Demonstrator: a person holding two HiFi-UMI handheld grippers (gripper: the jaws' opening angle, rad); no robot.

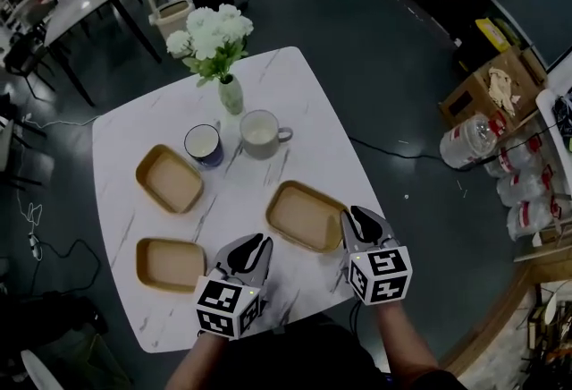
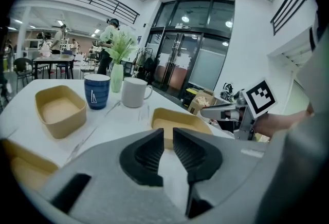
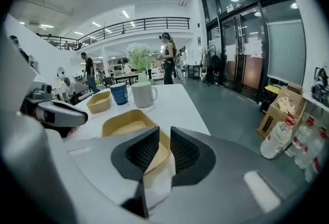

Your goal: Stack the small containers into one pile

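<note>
While all three tan containers sit apart on the tabletop (image 1: 295, 93), nothing is stacked yet, so this is the opening reach. My right claw (image 1: 360, 223) is down at the right-hand edge of the near-right container (image 1: 304, 216). In the right gripper view its jaws stand narrowly apart, with that container's near rim running into the gap. I see no pad pressing on it, so I judge the wall is lined up for a pinch and not yet gripped.

My left claw (image 1: 255, 245) hovers over bare tabletop between the near-left container (image 1: 170, 263) and the near-right one. Its jaws show a slim gap and nothing is in them. It sits there, I reckon, because it can swing to either dish from that spot.

The far-left container (image 1: 170, 178) lies beyond, close by the blue mug (image 1: 204, 145). The white mug (image 1: 261, 133) and the vase of flowers (image 1: 231, 95) crowd the far side, so lifting from the near rim keeps me clear of them.

The walls are thin and sloped, so they should nest easily. A one-sided pinch could let the dish tip, though.
</note>
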